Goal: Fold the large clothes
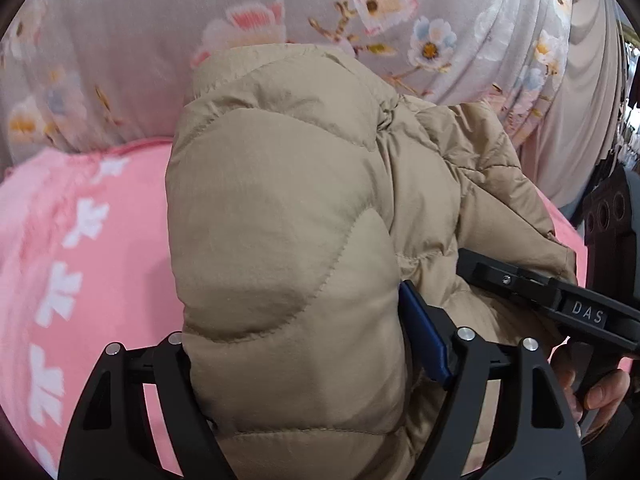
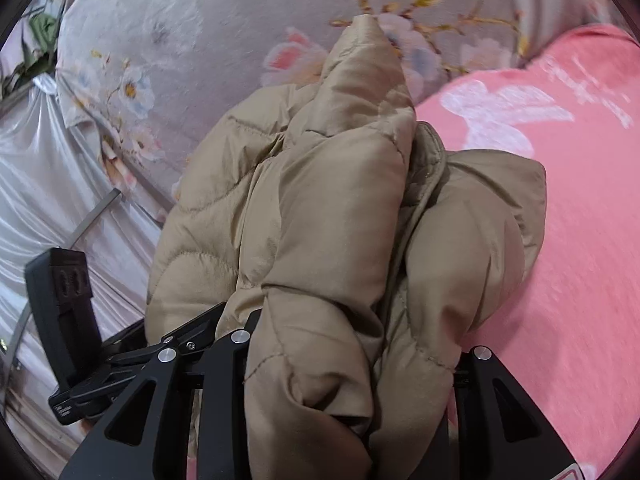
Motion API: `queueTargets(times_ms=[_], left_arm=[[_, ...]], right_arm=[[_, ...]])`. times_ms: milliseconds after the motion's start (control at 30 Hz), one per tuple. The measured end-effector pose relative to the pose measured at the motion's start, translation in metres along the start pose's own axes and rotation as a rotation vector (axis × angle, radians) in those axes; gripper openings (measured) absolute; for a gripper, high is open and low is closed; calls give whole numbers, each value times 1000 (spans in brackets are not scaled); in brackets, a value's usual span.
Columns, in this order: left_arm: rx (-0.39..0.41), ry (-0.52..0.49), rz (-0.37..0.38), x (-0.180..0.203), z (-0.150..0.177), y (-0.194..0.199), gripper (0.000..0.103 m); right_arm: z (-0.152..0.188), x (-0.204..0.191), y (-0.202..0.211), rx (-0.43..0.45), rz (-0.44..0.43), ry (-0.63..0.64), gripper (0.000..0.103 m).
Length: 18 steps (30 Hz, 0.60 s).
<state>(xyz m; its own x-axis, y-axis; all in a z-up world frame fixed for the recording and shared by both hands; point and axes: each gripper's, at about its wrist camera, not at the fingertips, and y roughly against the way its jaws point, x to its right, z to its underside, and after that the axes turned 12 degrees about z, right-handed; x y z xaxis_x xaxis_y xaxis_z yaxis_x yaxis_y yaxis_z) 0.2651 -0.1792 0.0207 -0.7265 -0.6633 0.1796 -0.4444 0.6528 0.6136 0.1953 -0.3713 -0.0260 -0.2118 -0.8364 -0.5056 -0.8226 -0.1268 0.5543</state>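
A beige quilted puffer jacket (image 1: 280,216) is bunched up and held above the bed. My left gripper (image 1: 304,360) is shut on a thick fold of it; one blue finger pad (image 1: 424,336) shows at the right of the fold, the other is hidden by fabric. My right gripper (image 2: 348,364) is shut on another bunch of the same jacket (image 2: 328,220), its fingertips buried in the padding. The right gripper's black body (image 1: 560,300) appears at the right of the left wrist view, close beside the left gripper. The left gripper's body (image 2: 80,344) shows at lower left in the right wrist view.
A pink blanket (image 1: 80,248) with white flower shapes lies under the jacket, also in the right wrist view (image 2: 560,200). A grey floral sheet (image 1: 160,40) covers the bed beyond it. Shiny pale fabric (image 2: 48,184) hangs at the left of the right wrist view.
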Motion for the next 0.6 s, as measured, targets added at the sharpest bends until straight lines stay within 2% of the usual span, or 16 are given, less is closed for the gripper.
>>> queueTargets(times_ms=[167,333,433,533,600], left_arm=[[20,43,-32,-60,-14,0,75],[-28,96,-78,-116,-12,-17,74],[-52,135,-74,-145,-4,-26,74],[-44,233,-17,-180,11,-30,79],[-22,266,-5,-194,22,-33,87]], right_arm=[[-14,-35,-51,-18,-31,8,34],[-7,-55,-101,-69,-29,11,34],[-3,-62,-126,-94,-11,14,35],[2,-65,-143,-120,23,29,43],[5,-65,-153,-135,58,36,56]])
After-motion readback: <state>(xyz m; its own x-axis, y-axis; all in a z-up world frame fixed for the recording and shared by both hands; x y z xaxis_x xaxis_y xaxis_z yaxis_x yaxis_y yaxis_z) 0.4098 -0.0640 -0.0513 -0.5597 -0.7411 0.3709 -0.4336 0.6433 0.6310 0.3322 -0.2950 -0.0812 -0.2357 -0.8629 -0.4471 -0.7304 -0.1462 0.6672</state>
